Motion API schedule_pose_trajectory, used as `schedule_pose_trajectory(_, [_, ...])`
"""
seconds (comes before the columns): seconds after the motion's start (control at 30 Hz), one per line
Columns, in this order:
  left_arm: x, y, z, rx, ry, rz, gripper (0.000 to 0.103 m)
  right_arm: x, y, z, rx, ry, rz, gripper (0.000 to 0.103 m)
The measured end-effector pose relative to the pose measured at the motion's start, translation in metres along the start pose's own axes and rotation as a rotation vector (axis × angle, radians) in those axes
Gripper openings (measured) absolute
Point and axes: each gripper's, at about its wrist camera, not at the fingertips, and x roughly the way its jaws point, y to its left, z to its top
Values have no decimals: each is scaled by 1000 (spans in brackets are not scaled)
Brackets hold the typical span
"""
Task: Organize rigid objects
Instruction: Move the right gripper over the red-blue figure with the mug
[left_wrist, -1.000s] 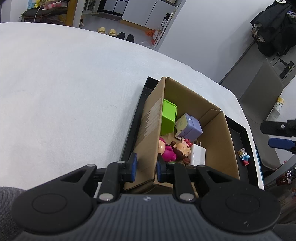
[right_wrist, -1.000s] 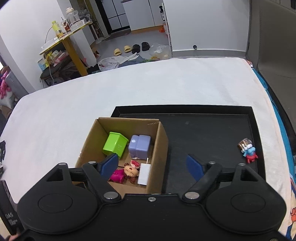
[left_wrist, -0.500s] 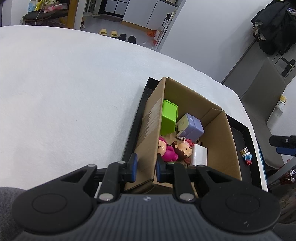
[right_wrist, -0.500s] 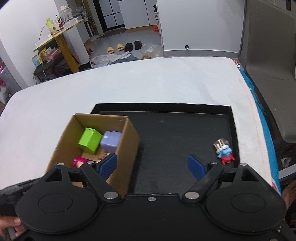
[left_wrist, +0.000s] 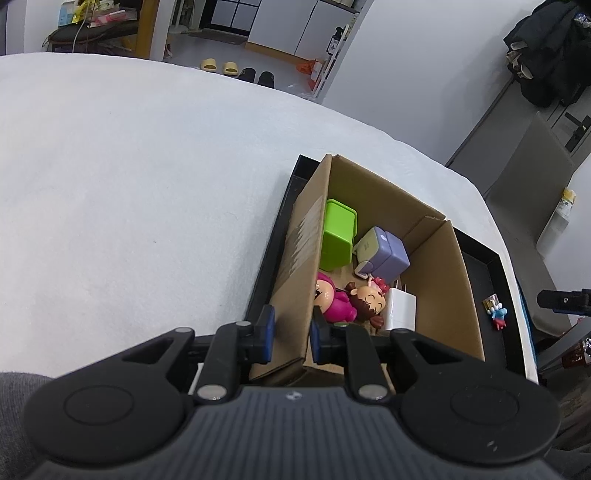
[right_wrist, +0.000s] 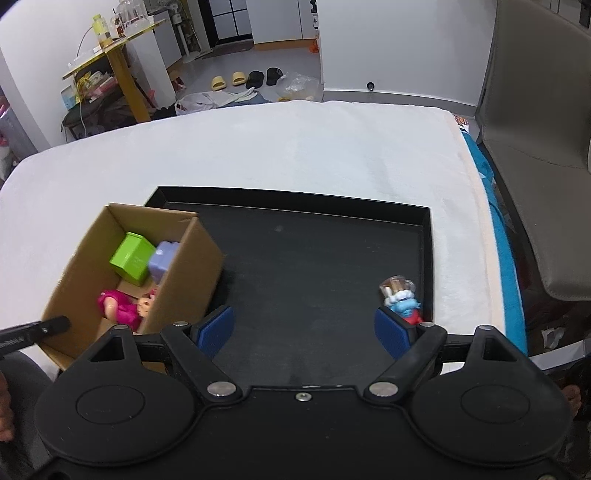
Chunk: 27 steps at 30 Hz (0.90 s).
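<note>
A cardboard box (left_wrist: 436, 280) (right_wrist: 184, 273) stands at the left end of a black tray (right_wrist: 314, 258) (left_wrist: 484, 266). My left gripper (left_wrist: 290, 328) is shut on the box's near-left wall. Inside lie a green block (left_wrist: 338, 236) (right_wrist: 131, 254), a lilac cube (left_wrist: 384, 253) (right_wrist: 162, 256), two small dolls (left_wrist: 347, 299) (right_wrist: 122, 306) and a white charger (left_wrist: 400, 308). A small blue and red figurine (right_wrist: 402, 301) (left_wrist: 496, 314) stands near the tray's right rim. My right gripper (right_wrist: 304, 330) hangs open over the tray floor, its right pad just in front of the figurine.
The tray rests on a white cloth-covered table (right_wrist: 295, 147). A grey chair (right_wrist: 535, 129) stands beyond the table's right edge. Shoes and a cluttered yellow side table (right_wrist: 110, 62) are on the floor behind. A grey sleeve (left_wrist: 14, 398) shows at the lower left.
My right gripper has travelled to the right across the tray, so the box has slid left in its view and the figurine now sits by its right pad. The left gripper has kept still.
</note>
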Motion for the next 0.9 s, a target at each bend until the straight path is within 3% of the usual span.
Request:
schedule_pose_trajectory(0.53, [-3, -8, -1, 25, -18, 36, 16, 39, -45, 22, -30, 80, -20, 81])
schedule_pose_trajectory(0.73, [-5, -8, -2, 31, -27, 32, 16, 58, -48, 28, -68, 143, -40, 70])
schedule_pose_trajectory(0.8, [-6, -8, -2, 33, -32, 29, 16, 65, -52, 28, -59, 165, -39, 60])
schedule_pose_trajectory(0.9, [-6, -9, -2, 38, -32, 33, 16, 75, -54, 26, -66, 188, -61, 54])
